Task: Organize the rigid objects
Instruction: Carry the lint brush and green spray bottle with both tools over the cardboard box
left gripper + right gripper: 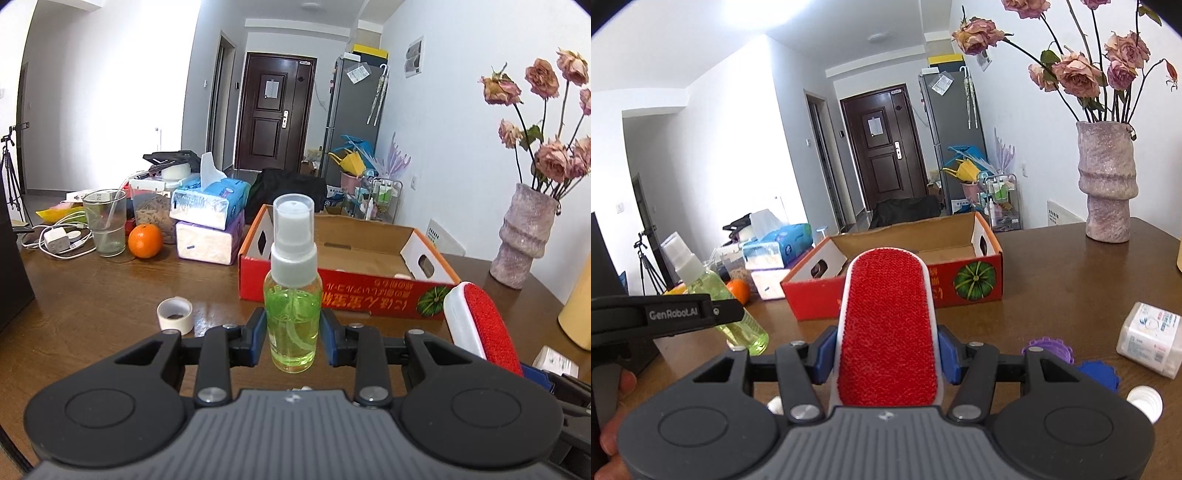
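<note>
Left tongs (292,341) pinch a green spray bottle (292,295) upright above the surface (110,295). Right tongs (886,356) clamp a red lint brush (888,332), short of the red pumpkin-print box (975,284). "GenRobot.AI" reads on the left tool.

The brown wooden tabletop (110,295) is polished and glossy — it mirrors window light. The small spray bottle of clear green plastic (292,317) is smooth and see-through, with a frosted white cap. The lint brush (888,332) has a rough, fuzzy red cloth face in a smooth white plastic frame. The open red cardboard box (351,291) is printed and slightly shiny outside, plain matt brown inside. The pink ribbed vase (1107,184) looks coarse and grainy — stone-like. The left tool (293,334) and right tool (886,356) are matt black plastic with blue pads and bright metal pins.
</note>
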`<state>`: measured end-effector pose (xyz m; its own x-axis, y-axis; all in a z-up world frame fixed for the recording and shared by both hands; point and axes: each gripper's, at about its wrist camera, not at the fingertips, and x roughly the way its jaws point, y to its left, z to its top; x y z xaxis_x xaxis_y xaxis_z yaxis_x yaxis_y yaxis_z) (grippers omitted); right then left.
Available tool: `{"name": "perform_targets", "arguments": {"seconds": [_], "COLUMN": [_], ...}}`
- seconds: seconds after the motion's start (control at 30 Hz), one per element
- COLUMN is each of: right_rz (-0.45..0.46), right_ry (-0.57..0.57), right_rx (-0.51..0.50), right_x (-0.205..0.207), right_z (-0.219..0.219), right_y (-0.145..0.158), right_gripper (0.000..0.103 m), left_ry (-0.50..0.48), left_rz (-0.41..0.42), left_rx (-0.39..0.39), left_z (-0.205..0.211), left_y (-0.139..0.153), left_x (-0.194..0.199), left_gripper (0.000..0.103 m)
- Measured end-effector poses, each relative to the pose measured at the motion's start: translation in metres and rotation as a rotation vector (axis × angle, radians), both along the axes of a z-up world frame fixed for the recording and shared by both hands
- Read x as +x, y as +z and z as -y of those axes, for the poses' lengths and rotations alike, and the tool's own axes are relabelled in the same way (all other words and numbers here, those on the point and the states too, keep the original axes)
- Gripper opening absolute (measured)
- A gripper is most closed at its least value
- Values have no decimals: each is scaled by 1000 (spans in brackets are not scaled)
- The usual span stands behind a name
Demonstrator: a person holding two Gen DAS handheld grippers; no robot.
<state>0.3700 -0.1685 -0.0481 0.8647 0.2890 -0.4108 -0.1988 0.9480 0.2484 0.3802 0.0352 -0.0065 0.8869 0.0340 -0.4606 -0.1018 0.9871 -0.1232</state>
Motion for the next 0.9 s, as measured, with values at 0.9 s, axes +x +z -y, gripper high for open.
{"name": "perform_targets", "arguments": {"seconds": [0.9], "right_rz": [11], "right_ry": [-12], "right_rx": [31], "right_x": [87], "right_z": [-11], "right_y": [10], "right_gripper": [54], "left_ry": [20], "left_rz": [-1], "left_rx": [-59], "left_z": [-2], "left_y": [4], "left_x": [92], "left_gripper": [32]}}
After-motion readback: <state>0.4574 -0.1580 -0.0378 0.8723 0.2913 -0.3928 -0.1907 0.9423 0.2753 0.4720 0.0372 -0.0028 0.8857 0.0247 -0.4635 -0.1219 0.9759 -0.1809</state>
